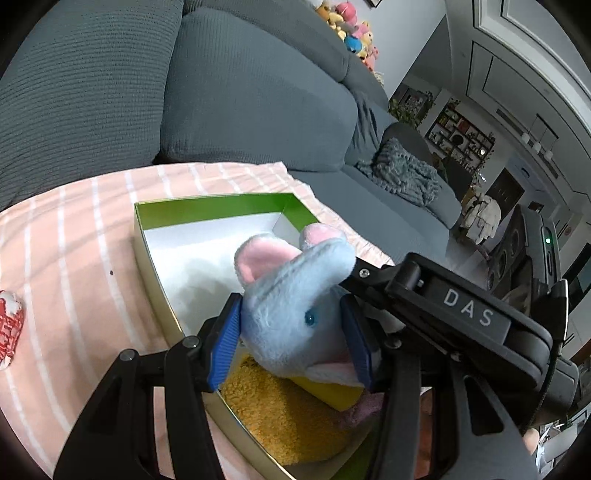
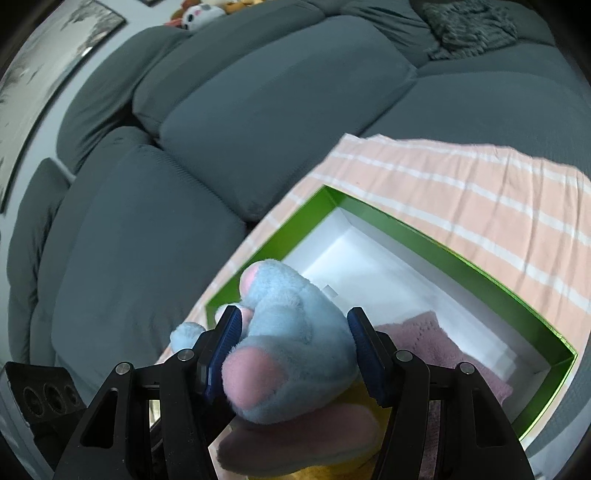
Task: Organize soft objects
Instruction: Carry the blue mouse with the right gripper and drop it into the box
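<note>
Left gripper (image 1: 293, 341): blue fingers (image 1: 225, 339) clamp a light-blue plush (image 1: 291, 295) at the head, one pad each side, fur bulging betw. them. Right gripper (image 2: 295, 352): its fingers (image 2: 224, 345) grip the same plush (image 2: 291, 332) at the leg end, pink foot soles facing the cam. So both are clenched on one toy, held across the near end of the box (image 1: 221, 208), just above what's inside; can't tell if it touches the contents yet.

Box is green-walled w/ white floor, open, no lid in view. It sits on a pink striped cloth (image 1: 74, 240) spread over the grey sofa (image 1: 240, 92) seat.

Progress, judged: partly done. Already in the box at the near end: an orange fuzzy item (image 1: 280, 417), something yellow (image 1: 332, 393) under the plush, and a pink knit piece (image 2: 424, 336) on the right. Far half of the box floor is bare, so there's room. Left to do: lower the plush in and let go. A red-and-white soft thing (image 1: 9, 328) lies on the cloth well left of the box, prob. next. More plush toys (image 1: 351, 26) line the sofa back, far off; unclear if they're part of the job.

Writing: "DAS" (image 1: 469, 308) in white on the right gripper's black body, seen from the left cam. No other legible text; shelves in the far room too small to read.
</note>
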A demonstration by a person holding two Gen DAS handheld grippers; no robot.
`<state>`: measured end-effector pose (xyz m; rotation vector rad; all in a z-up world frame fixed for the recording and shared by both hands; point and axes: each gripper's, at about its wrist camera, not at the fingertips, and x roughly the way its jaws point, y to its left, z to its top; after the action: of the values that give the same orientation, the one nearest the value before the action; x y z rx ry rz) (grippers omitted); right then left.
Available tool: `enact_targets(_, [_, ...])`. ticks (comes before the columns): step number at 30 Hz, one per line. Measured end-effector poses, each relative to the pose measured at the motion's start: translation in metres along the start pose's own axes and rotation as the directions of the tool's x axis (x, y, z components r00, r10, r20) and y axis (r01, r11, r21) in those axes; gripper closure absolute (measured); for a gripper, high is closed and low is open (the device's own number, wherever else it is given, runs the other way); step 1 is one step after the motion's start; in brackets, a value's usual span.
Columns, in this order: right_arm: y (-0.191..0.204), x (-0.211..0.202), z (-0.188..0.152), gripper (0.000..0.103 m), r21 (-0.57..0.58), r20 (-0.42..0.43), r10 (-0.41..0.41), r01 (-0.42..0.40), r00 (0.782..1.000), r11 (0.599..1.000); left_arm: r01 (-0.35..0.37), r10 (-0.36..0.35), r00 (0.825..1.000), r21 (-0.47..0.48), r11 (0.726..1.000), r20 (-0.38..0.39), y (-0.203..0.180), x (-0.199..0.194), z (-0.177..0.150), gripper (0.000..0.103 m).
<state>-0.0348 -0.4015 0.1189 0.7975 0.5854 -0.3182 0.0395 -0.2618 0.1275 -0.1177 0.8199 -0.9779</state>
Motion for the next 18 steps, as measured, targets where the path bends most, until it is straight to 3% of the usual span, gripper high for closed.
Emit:
enact_targets(14, [-0.006,0.003,-0.002,0.041,0.011,-0.014,-0.065,0.066,0.998,0.998,-0.041,0.041,0.998,-0.007,0.999,-0.042,0.002,0.010,-0.006,0.048])
enact_targets(18, [0.001,-0.003,-0.003,0.030,-0.017,0.025,-0.130,0.130,0.991,0.991,-0.060,0.060,0.998,0.034,0.998,-0.015,-0.004,-0.001,-0.006,0.037])
